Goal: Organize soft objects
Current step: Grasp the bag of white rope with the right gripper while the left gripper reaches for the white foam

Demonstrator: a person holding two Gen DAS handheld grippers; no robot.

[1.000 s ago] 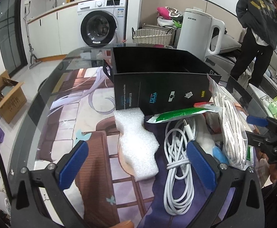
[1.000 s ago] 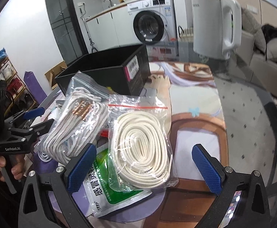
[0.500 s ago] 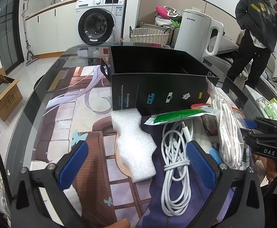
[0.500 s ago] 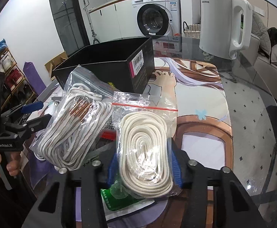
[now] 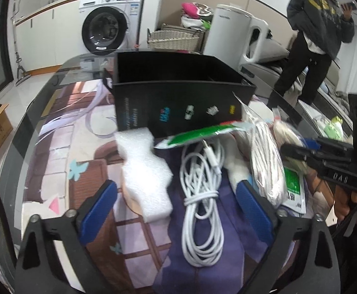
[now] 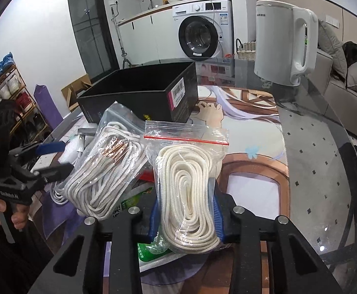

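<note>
My right gripper (image 6: 185, 218) is shut on a zip bag of coiled cream rope (image 6: 185, 183), both blue pads pressing its lower half. A second bag of thin cords with copper ends (image 6: 105, 176) leans beside it, over a green packet (image 6: 151, 252). Behind stands the open black box (image 6: 139, 90). My left gripper (image 5: 176, 191) hovers over a white foam piece (image 5: 145, 171) and a coiled white cable (image 5: 200, 196). Its jaws are closing but still wide, and neither pad touches either thing. The black box (image 5: 183, 98) is just beyond them.
A white kettle (image 6: 284, 46) stands at the far right of the glass table (image 6: 325, 171). A person (image 5: 318, 29) stands behind the table's right side. A wicker basket (image 5: 173, 40) and a washing machine (image 5: 109, 27) are further back.
The right gripper's jaws went from wide apart to closed on the bag of cream rope. The left gripper's jaws have narrowed a little over the foam and cable.
</note>
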